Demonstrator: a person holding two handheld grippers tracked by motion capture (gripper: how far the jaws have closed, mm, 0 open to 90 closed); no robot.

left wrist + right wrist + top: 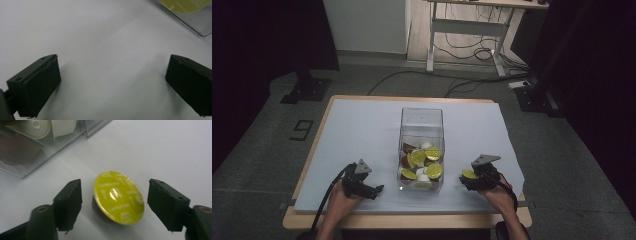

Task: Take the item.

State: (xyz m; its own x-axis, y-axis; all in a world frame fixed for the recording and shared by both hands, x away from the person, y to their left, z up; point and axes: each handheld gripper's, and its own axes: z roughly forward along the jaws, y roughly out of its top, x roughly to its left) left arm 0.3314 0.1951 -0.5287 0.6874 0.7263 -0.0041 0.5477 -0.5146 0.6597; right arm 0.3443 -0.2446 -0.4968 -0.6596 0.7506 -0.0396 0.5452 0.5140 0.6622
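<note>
A coffee capsule (119,198) with a yellow foil lid lies tilted on the white sheet, to the right of a clear plastic box (422,114). My right gripper (114,196) is open, one jaw on each side of the capsule with a gap at both pads. From above, that capsule (469,174) shows at the right gripper's (466,179) tips. Inside the box lie several capsules (427,162): yellow-lidded, brown and white. My left gripper (112,75) rests open on the sheet left of the box with nothing between its jaws; the high view shows it (376,190) pointing towards the box.
The box's near corner (197,26) and a yellow lid (182,5) behind its wall show in the left gripper view. The right gripper view shows the box wall (25,167) and a white capsule (37,126). The sheet (362,130) covers a wooden table; desk legs and cables lie beyond.
</note>
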